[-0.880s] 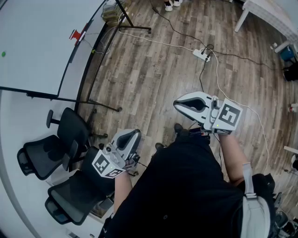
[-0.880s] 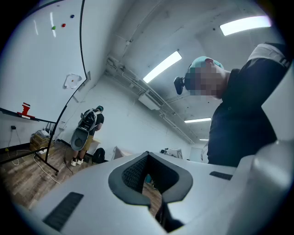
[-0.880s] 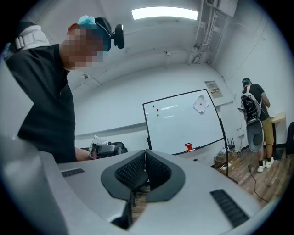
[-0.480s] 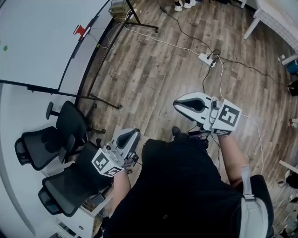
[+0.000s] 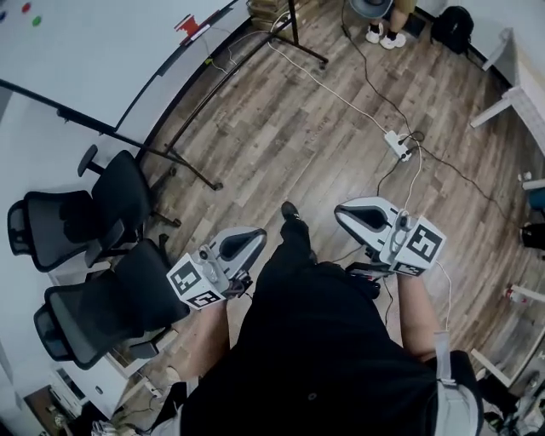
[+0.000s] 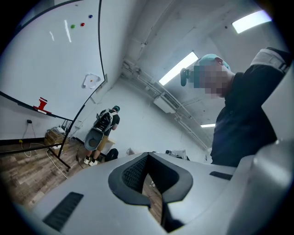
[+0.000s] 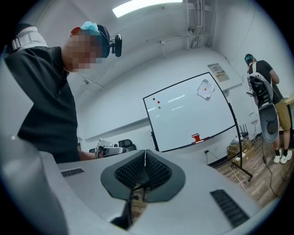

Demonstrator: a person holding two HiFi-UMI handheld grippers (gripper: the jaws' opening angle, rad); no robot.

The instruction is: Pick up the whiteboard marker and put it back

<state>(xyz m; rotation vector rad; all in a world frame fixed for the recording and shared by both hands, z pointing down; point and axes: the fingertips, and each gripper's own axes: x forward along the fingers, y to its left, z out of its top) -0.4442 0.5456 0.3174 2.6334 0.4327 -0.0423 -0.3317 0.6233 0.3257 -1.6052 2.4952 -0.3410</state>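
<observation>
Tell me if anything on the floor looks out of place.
A power strip lies loose on the wood floor, its white cable trailing across the walkway toward the whiteboard stand; likely a trip hazard. Nothing looks spilled or broken.

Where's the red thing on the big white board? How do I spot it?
Find the big whiteboard. Follow its bottom edge to the red thing sitting on the ledge. The little coloured dots are high up on the board; this one is blocky and down low.
</observation>
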